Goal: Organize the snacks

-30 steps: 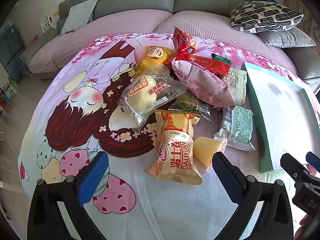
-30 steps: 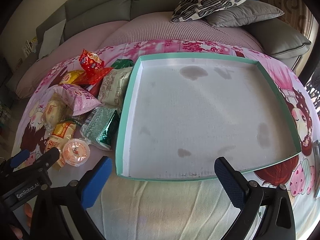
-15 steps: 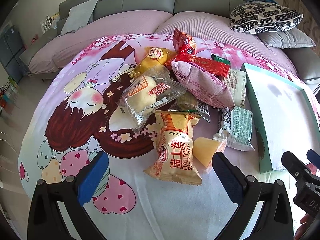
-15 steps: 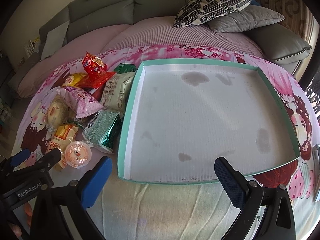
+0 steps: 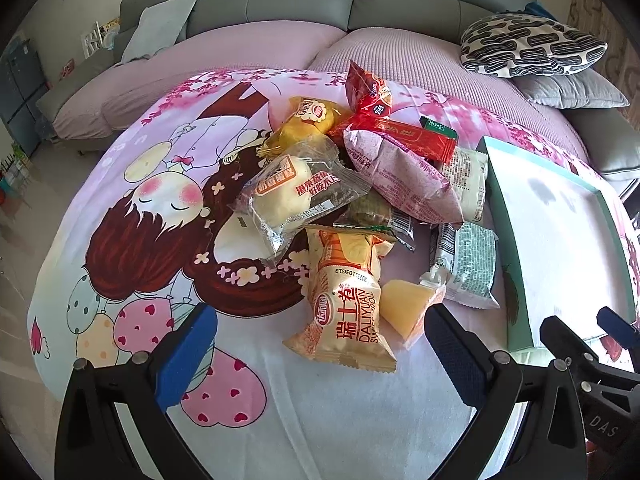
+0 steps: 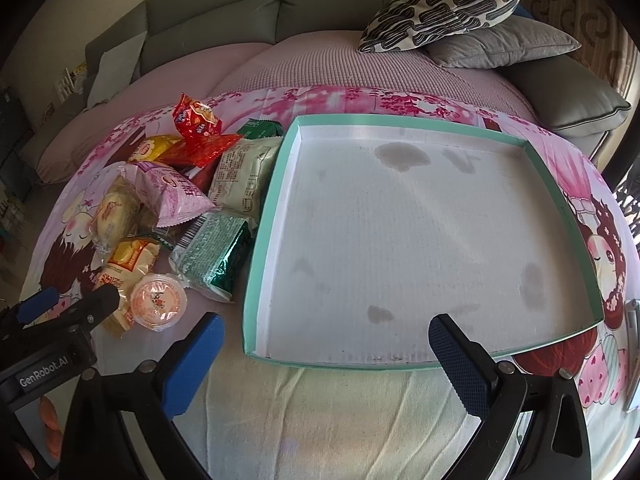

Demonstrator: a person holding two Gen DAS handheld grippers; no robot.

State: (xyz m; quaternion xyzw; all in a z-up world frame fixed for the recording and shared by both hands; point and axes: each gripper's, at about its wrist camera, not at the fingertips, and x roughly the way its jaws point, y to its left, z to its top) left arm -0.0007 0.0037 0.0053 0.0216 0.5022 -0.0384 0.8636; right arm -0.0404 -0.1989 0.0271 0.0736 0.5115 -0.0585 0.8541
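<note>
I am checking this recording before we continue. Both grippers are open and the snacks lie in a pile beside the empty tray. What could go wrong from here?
1. The snack pile overlaps, so pulling the Swiss roll pack may drag the jelly cup touching it.
2. The left gripper and right gripper sit close together; they might collide.
3. The tray rests on a soft cloth and could shift.
</note>
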